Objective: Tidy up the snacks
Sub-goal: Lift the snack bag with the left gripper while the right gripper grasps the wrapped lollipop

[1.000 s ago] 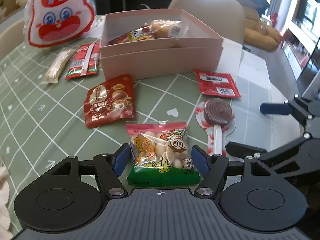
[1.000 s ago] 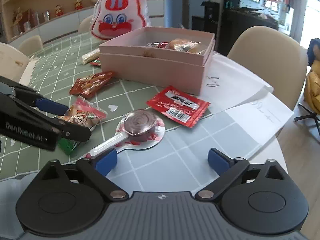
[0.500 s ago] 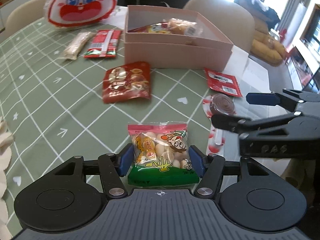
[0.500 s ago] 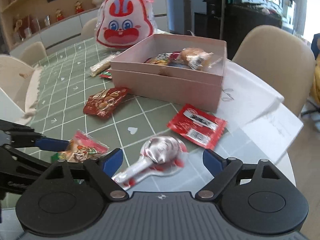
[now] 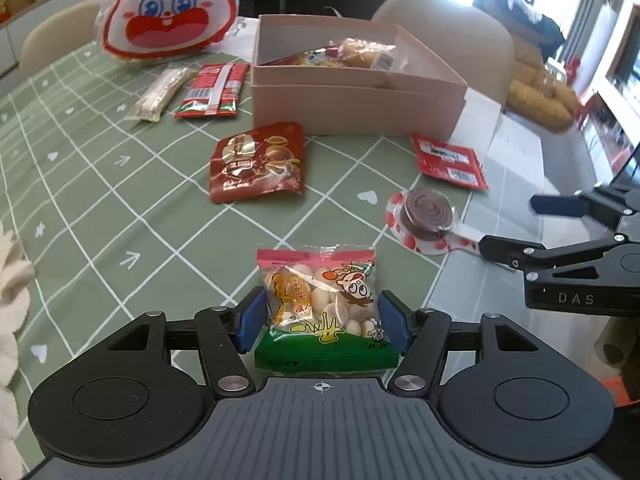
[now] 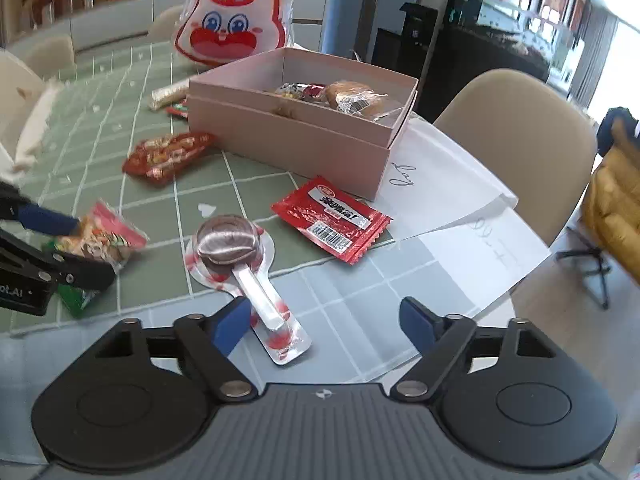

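A biscuit bag (image 5: 320,296) with a pink top and green bottom sits between my left gripper's (image 5: 320,322) blue pads, which press on its two sides. From the right wrist view the same bag (image 6: 100,236) shows in the left gripper (image 6: 84,246). A wrapped chocolate lollipop (image 6: 230,242) lies on the table, its stick end just inside the left finger of my right gripper (image 6: 324,318). Those jaws are closing, wide apart, with no pad touching the wrapper. The pink box (image 5: 352,108) stands open with a few snacks inside.
On the green checked cloth lie a red sachet (image 6: 330,218), a dark red packet (image 5: 258,162), a red strip packet (image 5: 212,90) and a beige bar (image 5: 162,92). A rabbit-face bag (image 5: 168,8) stands behind. Paper sheets (image 6: 460,200) and a beige chair (image 6: 516,132) are at the right.
My left jaws have closed in onto the biscuit bag. The right gripper has narrowed and shifted, so the lollipop's stick now lies inside its left finger.
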Available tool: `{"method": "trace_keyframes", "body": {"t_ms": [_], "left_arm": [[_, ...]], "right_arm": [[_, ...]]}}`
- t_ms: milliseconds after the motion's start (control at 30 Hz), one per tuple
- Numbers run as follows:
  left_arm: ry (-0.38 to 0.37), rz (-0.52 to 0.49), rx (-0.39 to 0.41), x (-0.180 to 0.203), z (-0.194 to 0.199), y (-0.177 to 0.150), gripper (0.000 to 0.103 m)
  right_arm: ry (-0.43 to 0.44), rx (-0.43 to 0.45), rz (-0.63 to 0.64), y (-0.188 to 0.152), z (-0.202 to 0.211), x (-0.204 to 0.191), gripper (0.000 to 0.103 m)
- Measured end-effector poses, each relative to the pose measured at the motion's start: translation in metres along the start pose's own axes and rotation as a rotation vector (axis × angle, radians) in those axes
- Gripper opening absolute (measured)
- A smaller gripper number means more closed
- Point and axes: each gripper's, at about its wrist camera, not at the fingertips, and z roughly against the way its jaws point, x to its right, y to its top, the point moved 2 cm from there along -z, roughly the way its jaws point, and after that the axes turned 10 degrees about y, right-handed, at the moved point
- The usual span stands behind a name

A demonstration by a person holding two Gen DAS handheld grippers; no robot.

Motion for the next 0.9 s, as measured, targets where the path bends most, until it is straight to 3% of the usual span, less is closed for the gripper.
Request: {"method": "trace_keyframes", "body": {"t_ms": [167, 333, 400, 500, 600, 900], "left_arm": [[-0.025, 0.053, -0.007, -0.006, 0.001, 0.000, 0.067], [-0.033, 0.125, -0.017, -0.020, 0.004, -0.003, 0.067], [-0.028, 0.118, -0.013, -0.020, 0.005, -0.004, 0.067], [-0.009, 0.092, -0.010, -0.015, 0.006, -0.005, 0.067], [0.003, 0.078, -0.010, -0.013, 0.006, -0.005, 0.067], [0.023, 0.043, -0.014, -0.009, 0.005, -0.005, 0.066]], "right_arm": [[0.135, -0.038, -0.043, 0.008, -0.008, -0.008, 0.043], [0.308, -0.072, 0.004, 0.012, -0.005, -0.030, 0.041], [0.291, -0.049, 0.055, 0.015, -0.003, -0.037, 0.042], [0.196, -0.010, 0.132, 0.018, -0.009, -0.046, 0.044], [0.157, 0.003, 0.101, 0.024, -0.023, -0.045, 0.045], [0.185, 0.000, 0.068, 0.033, -0.040, -0.039, 0.050]]}}
